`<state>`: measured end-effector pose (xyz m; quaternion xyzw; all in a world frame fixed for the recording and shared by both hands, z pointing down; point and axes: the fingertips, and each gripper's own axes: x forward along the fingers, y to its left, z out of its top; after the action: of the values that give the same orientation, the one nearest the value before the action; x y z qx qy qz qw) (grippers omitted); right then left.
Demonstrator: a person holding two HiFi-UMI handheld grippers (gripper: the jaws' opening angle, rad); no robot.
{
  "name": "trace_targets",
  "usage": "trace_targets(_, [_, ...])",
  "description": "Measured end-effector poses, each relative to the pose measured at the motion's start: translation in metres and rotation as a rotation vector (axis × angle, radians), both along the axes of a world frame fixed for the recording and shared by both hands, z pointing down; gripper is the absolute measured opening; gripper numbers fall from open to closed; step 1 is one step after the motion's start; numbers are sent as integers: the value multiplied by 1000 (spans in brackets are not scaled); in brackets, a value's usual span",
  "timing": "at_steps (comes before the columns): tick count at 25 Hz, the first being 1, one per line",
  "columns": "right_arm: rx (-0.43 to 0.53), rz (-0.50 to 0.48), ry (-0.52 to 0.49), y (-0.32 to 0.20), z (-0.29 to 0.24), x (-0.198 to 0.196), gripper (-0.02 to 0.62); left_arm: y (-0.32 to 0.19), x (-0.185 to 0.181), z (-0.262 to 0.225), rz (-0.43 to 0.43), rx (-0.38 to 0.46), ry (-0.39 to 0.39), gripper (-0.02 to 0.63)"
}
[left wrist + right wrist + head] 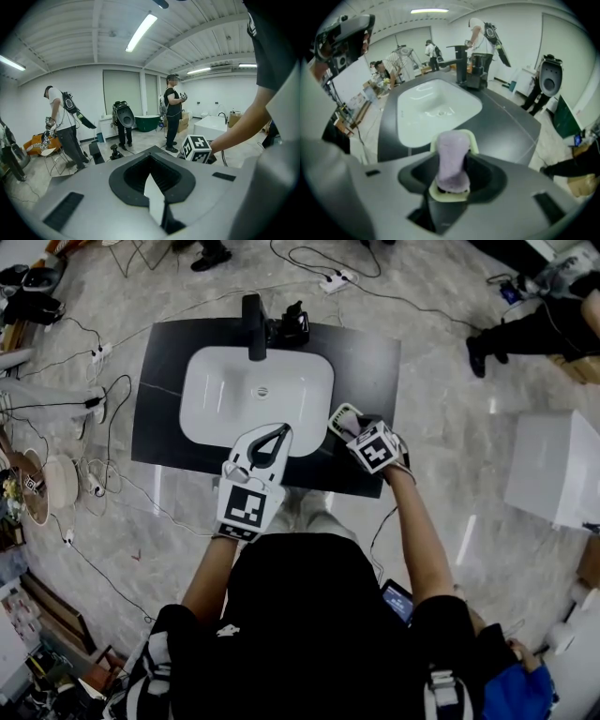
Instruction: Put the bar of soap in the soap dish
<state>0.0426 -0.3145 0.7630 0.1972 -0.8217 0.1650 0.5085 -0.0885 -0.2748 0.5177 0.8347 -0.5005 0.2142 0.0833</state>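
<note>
your right gripper [356,430] is squeezed on the bar of soap [451,157]. the purple soap sits right between the jaws. its long way points straight ahead, the same way the jaws point. the soap dish [474,140] is right under it and lies the same way, with its green rim showing at both ends. i can't tell if the soap touches the dish yet. your left gripper [272,439] is pinched closed with nothing in it. it is over the front of the sink [216,381], near the dish but off to its left.
</note>
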Motion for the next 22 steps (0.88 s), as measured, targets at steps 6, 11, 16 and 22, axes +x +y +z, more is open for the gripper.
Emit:
trace_targets(6, [13, -1, 19, 1, 1, -2, 206, 0, 1, -2, 8, 2, 1, 25])
trace_targets(11, [22, -9, 46, 1, 4, -3, 207, 0, -1, -7, 11, 16, 4, 25])
trace_targets(16, [49, 2, 54, 1, -1, -1, 206, 6, -4, -11, 17, 22, 0, 25])
trace_targets(22, [85, 75, -14, -1, -31, 2, 200, 8, 1, -18, 44, 43, 6, 25])
